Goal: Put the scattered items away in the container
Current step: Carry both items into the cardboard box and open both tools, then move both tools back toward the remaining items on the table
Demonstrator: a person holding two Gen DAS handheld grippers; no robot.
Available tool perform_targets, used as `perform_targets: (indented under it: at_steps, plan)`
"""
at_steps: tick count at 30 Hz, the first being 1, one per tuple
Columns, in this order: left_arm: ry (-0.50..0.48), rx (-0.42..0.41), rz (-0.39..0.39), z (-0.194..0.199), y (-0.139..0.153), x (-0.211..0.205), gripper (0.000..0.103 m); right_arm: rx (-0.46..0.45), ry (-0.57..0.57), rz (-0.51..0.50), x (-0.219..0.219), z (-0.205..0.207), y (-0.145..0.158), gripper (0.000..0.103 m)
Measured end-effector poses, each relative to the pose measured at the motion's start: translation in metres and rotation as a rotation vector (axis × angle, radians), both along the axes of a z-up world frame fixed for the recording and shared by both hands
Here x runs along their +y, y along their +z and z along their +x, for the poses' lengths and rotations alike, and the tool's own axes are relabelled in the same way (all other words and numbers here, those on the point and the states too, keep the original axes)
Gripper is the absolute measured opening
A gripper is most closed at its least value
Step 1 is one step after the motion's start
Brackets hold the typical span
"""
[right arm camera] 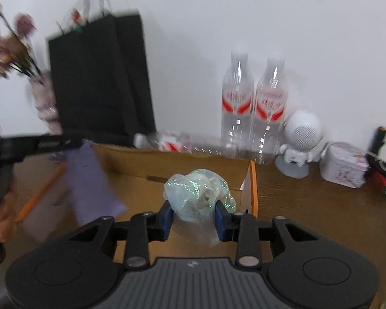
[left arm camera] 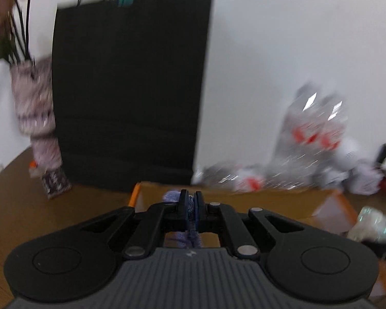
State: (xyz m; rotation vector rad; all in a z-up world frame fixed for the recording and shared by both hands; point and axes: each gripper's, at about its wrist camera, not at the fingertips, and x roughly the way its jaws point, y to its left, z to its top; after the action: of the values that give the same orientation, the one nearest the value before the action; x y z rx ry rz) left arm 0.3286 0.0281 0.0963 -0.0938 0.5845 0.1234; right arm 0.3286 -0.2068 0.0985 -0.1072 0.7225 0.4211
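My left gripper (left arm camera: 190, 206) is shut on a lilac cloth (left arm camera: 190, 203) and holds it above the open cardboard box (left arm camera: 270, 200). In the right wrist view the same cloth (right arm camera: 90, 182) hangs from the left gripper (right arm camera: 77, 141) over the box's left side. My right gripper (right arm camera: 193, 213) is shut on a crumpled clear iridescent plastic bag (right arm camera: 198, 193), held over the cardboard box (right arm camera: 167, 162) near its right orange-edged wall. The left view is blurred.
A tall black paper bag (right arm camera: 97, 77) stands behind the box, a vase of flowers (right arm camera: 42, 97) to its left. Two upright water bottles (right arm camera: 252, 108), a lying bottle (right arm camera: 167, 140), a white astronaut figure (right arm camera: 299, 141) and a lilac tin (right arm camera: 343, 164) stand at right on the wooden table.
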Motion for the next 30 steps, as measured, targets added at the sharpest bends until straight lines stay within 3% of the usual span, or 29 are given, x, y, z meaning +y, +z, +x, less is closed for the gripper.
perform_targets:
  at_steps: [2, 5, 7, 8, 9, 10, 11, 15, 19, 22, 26, 28, 30]
  plan:
    - [0.049, 0.021, -0.001, 0.008, -0.009, 0.007, 0.005, 0.059, 0.006, -0.003, 0.006, 0.028, -0.011, 0.032]
    - [0.128, -0.017, -0.088, 0.014, -0.016, 0.023, 0.005, 0.081, 0.005, -0.029, 0.018, 0.050, -0.022, 0.032]
    - [0.171, 0.031, -0.096, 0.022, -0.018, 0.027, 0.008, 0.095, -0.004, -0.078, 0.028, 0.059, -0.030, 0.039]
    - [0.167, 0.058, -0.106, 0.024, -0.020, 0.028, 0.015, 0.103, -0.016, -0.096, 0.031, 0.062, -0.034, 0.049]
    - [0.156, 0.077, -0.109, 0.024, -0.021, 0.029, 0.030, 0.113, -0.026, -0.107, 0.033, 0.064, -0.035, 0.056]
    - [0.150, 0.079, -0.107, 0.021, -0.020, 0.029, 0.041, 0.125, -0.030, -0.113, 0.033, 0.066, -0.036, 0.057]
    - [0.148, 0.066, -0.109, 0.015, -0.017, 0.029, 0.058, 0.131, -0.036, -0.108, 0.032, 0.066, -0.033, 0.060]
    - [0.126, 0.040, -0.100, -0.005, 0.012, 0.025, 0.077, 0.155, -0.067, -0.051, 0.021, 0.057, -0.012, 0.080]
    - [0.048, 0.111, -0.060, -0.016, 0.037, 0.014, 0.102, 0.253, -0.082, -0.056, 0.016, 0.040, 0.003, 0.085]
    - [-0.028, 0.165, -0.071, -0.033, 0.042, 0.007, 0.103, 0.288, -0.104, -0.069, 0.014, 0.021, 0.009, 0.086]
    - [-0.012, 0.224, -0.034, -0.066, 0.043, 0.003, 0.103, 0.292, -0.126, -0.031, 0.006, -0.018, 0.017, 0.086]
    - [-0.023, 0.190, -0.018, -0.099, 0.044, 0.002, 0.103, 0.234, -0.123, 0.021, 0.000, -0.053, 0.022, 0.086]
    - [-0.068, 0.078, -0.007, -0.145, 0.041, 0.000, 0.103, 0.121, -0.123, 0.061, -0.006, -0.098, 0.023, 0.087]
